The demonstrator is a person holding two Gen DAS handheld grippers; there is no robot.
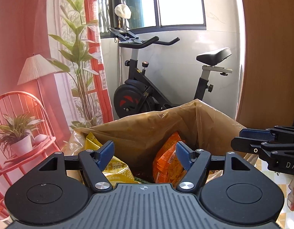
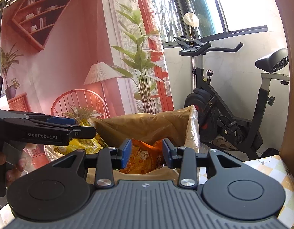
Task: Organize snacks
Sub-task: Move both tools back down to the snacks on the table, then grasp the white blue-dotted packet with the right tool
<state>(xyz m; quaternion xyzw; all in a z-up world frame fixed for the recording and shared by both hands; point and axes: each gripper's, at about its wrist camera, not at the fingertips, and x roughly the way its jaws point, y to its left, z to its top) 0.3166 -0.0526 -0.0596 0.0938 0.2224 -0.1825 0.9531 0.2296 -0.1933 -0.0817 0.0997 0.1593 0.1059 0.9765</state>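
Observation:
A translucent brown plastic bag stands open in front of both grippers. Inside it lie a yellow snack packet on the left and an orange snack packet on the right. My left gripper is open and empty, just above the bag's mouth. My right gripper is open and empty, held over the orange packet in the same bag. The yellow packet shows behind the left gripper. The right gripper reaches in from the right edge of the left wrist view.
An exercise bike stands behind the bag under a window. A printed backdrop with a lamp, chair and plants hangs at the left. A wooden panel rises at the right. A checked tablecloth covers the table.

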